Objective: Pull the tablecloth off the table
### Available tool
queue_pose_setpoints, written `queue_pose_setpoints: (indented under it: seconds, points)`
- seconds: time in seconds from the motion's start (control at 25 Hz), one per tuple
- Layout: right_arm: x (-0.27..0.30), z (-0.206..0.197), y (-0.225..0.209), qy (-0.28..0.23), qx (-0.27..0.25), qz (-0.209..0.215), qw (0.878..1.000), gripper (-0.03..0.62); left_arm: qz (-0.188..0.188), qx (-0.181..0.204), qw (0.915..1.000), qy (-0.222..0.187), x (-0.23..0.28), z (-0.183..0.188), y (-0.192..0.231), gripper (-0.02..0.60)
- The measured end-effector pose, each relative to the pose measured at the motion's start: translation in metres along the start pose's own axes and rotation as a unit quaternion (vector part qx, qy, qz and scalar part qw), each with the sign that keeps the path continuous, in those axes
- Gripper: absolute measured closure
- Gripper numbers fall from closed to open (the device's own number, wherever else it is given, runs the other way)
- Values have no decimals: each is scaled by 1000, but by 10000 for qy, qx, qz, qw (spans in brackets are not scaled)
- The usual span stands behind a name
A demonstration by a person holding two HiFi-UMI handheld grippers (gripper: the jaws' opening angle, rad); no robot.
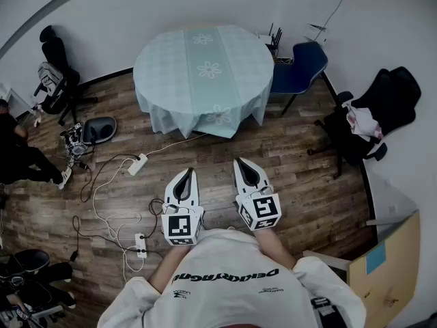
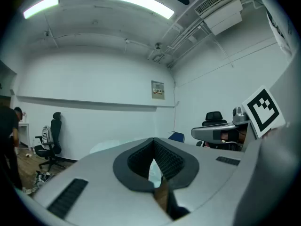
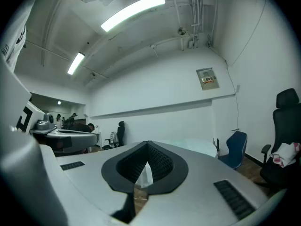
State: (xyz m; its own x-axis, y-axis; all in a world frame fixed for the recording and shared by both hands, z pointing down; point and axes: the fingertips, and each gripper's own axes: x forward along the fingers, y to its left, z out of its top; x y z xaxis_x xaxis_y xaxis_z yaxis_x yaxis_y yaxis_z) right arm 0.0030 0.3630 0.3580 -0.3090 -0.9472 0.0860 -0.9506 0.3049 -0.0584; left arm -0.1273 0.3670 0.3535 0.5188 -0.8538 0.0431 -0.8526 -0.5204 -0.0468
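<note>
White walls (image 1: 136, 12) enclosed a dark wood-plank floor (image 1: 293, 183), where a white power strip (image 1: 137, 164) lay. A blue chair (image 1: 300, 63) stood near the far wall, flanked by a left office chair (image 1: 58, 67) and a right office chair (image 1: 379, 111), under glowing ceiling strip lights (image 2: 136, 1).

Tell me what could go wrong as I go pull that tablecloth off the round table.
A corded power strip lies on the floor between you and the tablecloth; you could trip. The blue chair stands close by the cloth's hanging edge, which may snag on it. The left gripper and right gripper are both shut, so neither can take the hem yet.
</note>
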Motion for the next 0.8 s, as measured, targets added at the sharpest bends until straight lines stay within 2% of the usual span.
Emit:
queue_pose_setpoints:
  seconds: [0.4, 0.56, 0.8]
  points:
    - [-13, -2, -24, -166, -62, 142, 9997, 560, 186, 118, 9997, 139, 13, -1, -28, 566]
    - [-21, -8, -37, -158, -38, 218, 9996, 560, 231, 386, 9989, 163, 9, -13, -49, 566]
    - [-11, -13, -60, -117, 58, 99, 9999, 560, 407, 173, 9987, 255, 25, -17, -45, 566]
